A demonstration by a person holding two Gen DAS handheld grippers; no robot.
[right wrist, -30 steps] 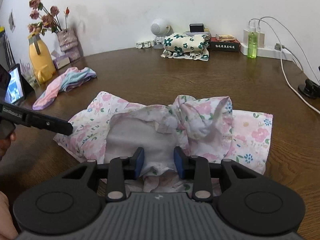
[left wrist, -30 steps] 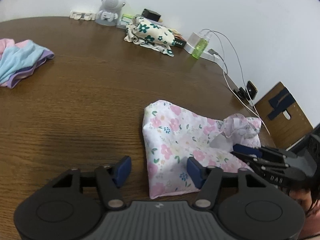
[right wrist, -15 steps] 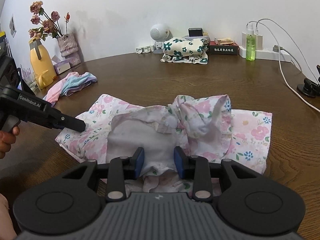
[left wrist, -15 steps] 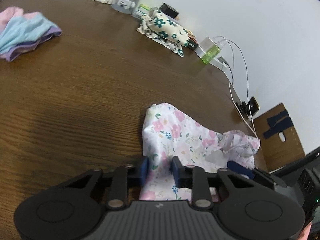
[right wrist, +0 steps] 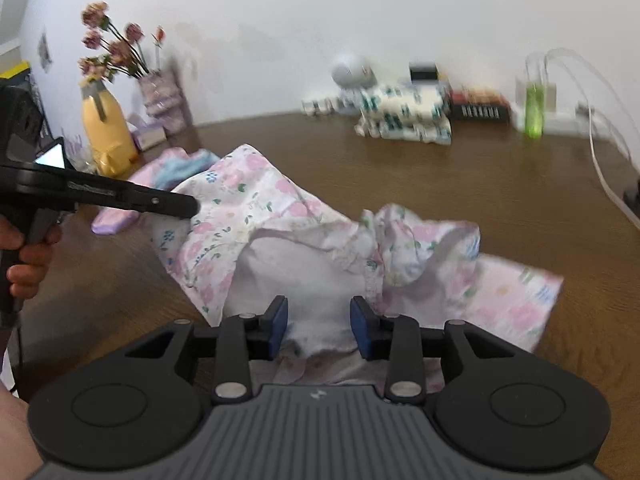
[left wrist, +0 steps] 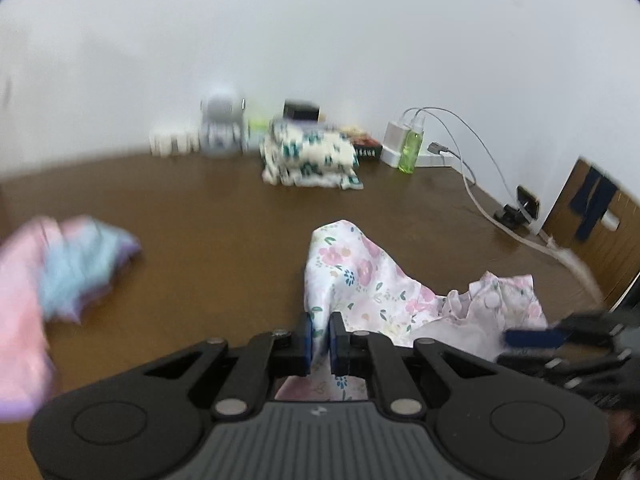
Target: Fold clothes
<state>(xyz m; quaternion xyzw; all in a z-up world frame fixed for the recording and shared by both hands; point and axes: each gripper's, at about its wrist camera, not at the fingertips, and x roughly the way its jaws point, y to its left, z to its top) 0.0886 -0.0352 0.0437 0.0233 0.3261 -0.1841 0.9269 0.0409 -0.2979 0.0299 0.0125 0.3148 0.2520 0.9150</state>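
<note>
Where the brown wooden table [right wrist: 500, 208] fills the middle of both frames, a pink floral garment [right wrist: 320, 248] lies crumpled at centre, its white lining turned up.

Left gripper [left wrist: 319, 338]: lower centre of the left wrist view, blue pads pinched tight on a corner of the garment [left wrist: 360, 280], which rises in a peak above them. In the right wrist view it enters from the left edge [right wrist: 176, 206], the cloth lifted off the table there.

Right gripper [right wrist: 319, 326]: lower centre of its own view, jaws parted, white lining between the pads; contact cannot be told.

Other items:
- pastel pink-and-blue cloth [left wrist: 60, 276], left edge, blurred
- folded green-flowered cloth [left wrist: 312, 158], upper centre by the wall
- green bottle [right wrist: 534, 110], upper right
- yellow jug [right wrist: 106, 136], upper left
- dried flowers [right wrist: 116, 46], above the jug
</note>
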